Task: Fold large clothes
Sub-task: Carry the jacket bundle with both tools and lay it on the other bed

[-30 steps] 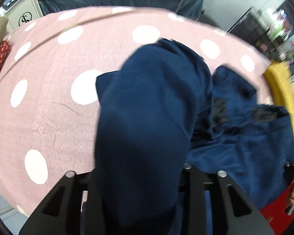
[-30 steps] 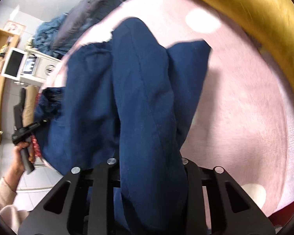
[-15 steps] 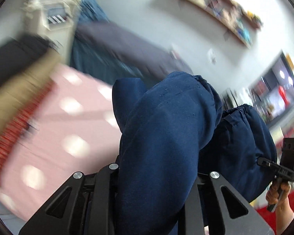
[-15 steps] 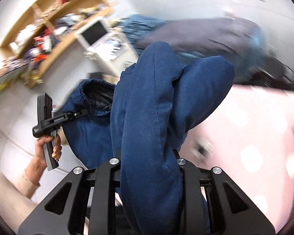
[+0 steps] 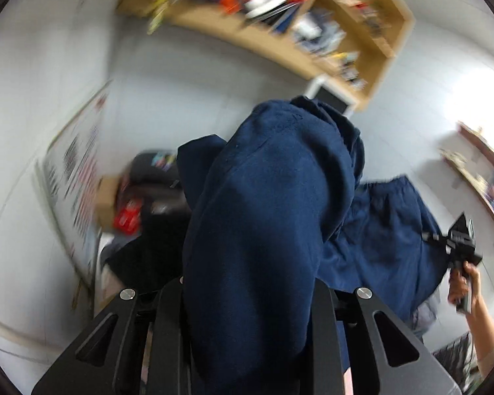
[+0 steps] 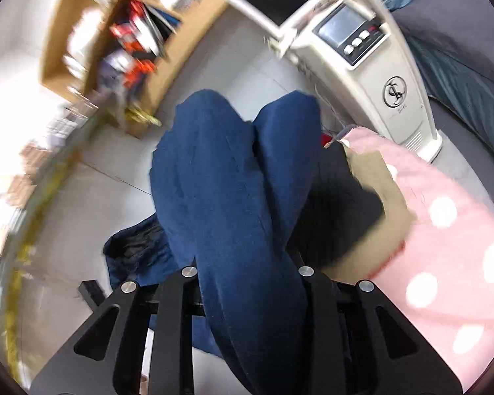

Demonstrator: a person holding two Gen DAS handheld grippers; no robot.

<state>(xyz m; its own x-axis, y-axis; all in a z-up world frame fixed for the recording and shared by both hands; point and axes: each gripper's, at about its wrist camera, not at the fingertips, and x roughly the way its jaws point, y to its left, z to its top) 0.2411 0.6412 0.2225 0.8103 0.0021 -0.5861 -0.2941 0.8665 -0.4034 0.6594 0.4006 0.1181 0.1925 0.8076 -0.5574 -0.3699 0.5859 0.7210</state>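
Left wrist view: white wall [image 5: 187, 75] fills most of my sight, with a wooden shelf [image 5: 316, 49] of blurred clutter across it. Next comes the navy garment [image 5: 263, 230], held up in the air, a thick fold bunched between my left claw's [image 5: 250, 299] 2 fingers, which clamp it. Across, my right claw [image 5: 457, 247] pinches its other edge. Right wrist view: pink dotted cover [image 6: 444, 250], then a beige machine [image 6: 372, 65].

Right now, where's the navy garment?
The navy garment is held up in the air, pinched by both grippers, draping over the left gripper and the right gripper, beside the pink bedspread.
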